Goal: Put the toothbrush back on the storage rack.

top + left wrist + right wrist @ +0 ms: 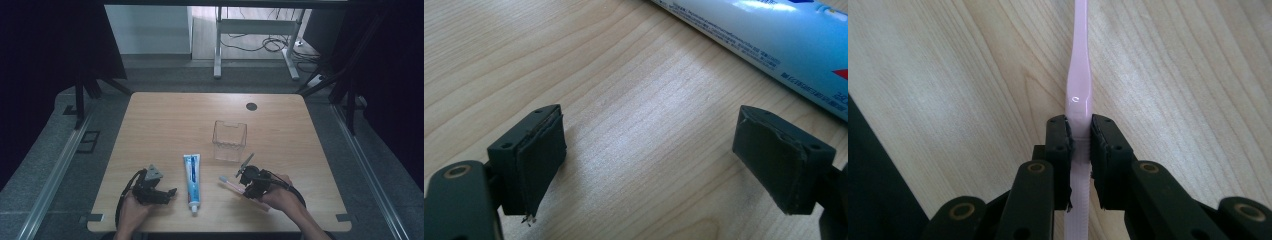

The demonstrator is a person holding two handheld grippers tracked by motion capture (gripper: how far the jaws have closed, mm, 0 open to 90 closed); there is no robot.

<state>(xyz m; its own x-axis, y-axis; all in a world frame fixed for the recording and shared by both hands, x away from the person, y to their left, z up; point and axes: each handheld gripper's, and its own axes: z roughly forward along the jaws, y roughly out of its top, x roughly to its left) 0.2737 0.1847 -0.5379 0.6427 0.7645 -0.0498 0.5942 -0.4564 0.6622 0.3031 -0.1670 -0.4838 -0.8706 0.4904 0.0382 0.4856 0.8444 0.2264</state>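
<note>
A pink toothbrush (227, 183) (1079, 75) lies low over the wooden table (165, 125) at the front right. My right gripper (248, 187) (1080, 145) is shut on its handle, with both pads pressed against the pink plastic and the handle running straight ahead between them. A blue and white toothpaste tube (192, 182) (774, 40) lies lengthwise at the front centre, cap toward the person. My left gripper (170, 192) (654, 160) rests just left of the tube, open, with bare wood between its pads. A clear plastic cup (229, 140) stands upright behind the toothbrush.
A round black grommet (251, 106) sits in the table's far right part. The table's front edge runs just under both hands. Beyond the far edge are a grey floor, a white desk frame and loose cables.
</note>
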